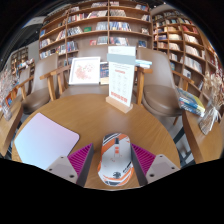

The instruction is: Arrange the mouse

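A white and orange mouse lies lengthwise between my fingers, over the near part of the round wooden table. My gripper is shut on the mouse, with the magenta pads pressing on its two sides. A pale lavender mouse pad lies on the table just left of the left finger. Whether the mouse rests on the table or is held just above it is hidden.
A white upright sign stand is at the table's far side, with a framed display to its left. Chairs flank the table. Stacked books lie at the right. Bookshelves fill the background.
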`<move>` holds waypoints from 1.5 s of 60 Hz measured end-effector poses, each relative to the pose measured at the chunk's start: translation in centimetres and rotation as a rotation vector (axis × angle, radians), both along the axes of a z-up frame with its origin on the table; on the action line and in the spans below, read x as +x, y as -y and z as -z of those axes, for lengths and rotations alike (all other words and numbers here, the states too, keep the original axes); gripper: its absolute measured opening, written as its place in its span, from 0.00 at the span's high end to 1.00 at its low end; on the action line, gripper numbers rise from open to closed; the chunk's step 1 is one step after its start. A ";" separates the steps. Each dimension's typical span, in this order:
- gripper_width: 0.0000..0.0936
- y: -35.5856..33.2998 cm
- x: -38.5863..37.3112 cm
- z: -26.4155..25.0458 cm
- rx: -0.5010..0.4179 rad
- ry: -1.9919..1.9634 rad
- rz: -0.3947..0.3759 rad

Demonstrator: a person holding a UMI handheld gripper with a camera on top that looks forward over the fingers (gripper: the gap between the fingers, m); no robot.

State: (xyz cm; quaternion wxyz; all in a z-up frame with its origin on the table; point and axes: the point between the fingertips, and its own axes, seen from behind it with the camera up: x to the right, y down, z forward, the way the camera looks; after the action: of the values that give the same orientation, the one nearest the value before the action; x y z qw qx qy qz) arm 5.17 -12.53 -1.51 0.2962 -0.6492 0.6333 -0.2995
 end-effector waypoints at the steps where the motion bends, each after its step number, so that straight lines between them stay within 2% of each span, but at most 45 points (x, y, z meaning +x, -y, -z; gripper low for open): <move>1: 0.29 0.1 0.0 0.0 -0.002 0.002 0.003; 2: 0.36 0.2 0.1 0.0 -0.004 0.004 0.007; 3: 0.48 0.4 0.1 0.0 -0.007 0.007 0.010; 7: 0.51 0.5 -0.1 0.1 -0.004 -0.007 0.016; 16: 0.52 -0.8 -1.4 -3.3 0.011 -0.007 0.010; 24: 0.52 -5.6 -1.2 -9.4 -0.006 0.070 -0.065; 30: 0.52 -11.9 -0.3 -11.6 0.047 0.100 -0.140; 36: 0.52 -18.0 0.5 -10.5 0.086 0.083 -0.182; 42: 0.52 -22.6 1.7 -6.9 0.095 0.035 -0.214; 48: 0.52 -24.6 2.1 -3.8 0.049 -0.002 -0.210; 54: 0.48 -25.3 1.7 -1.6 0.023 -0.014 -0.211; 59: 0.43 -25.7 1.1 -0.6 0.050 -0.034 -0.204; 61: 0.37 -25.7 1.2 -0.8 0.064 -0.020 -0.191; 65: 0.19 -25.1 1.2 -1.7 0.067 0.001 -0.159; 67: 0.15 -24.8 0.6 -2.5 0.060 0.009 -0.151; 74: 0.08 -24.5 -2.5 -6.9 0.065 0.057 -0.160; 90: 0.09 -18.6 -16.8 -16.2 -0.006 0.170 -0.094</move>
State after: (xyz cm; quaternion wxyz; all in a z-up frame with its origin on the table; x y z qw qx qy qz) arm -11.63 6.11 14.70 0.3607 -0.6514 0.5736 -0.3412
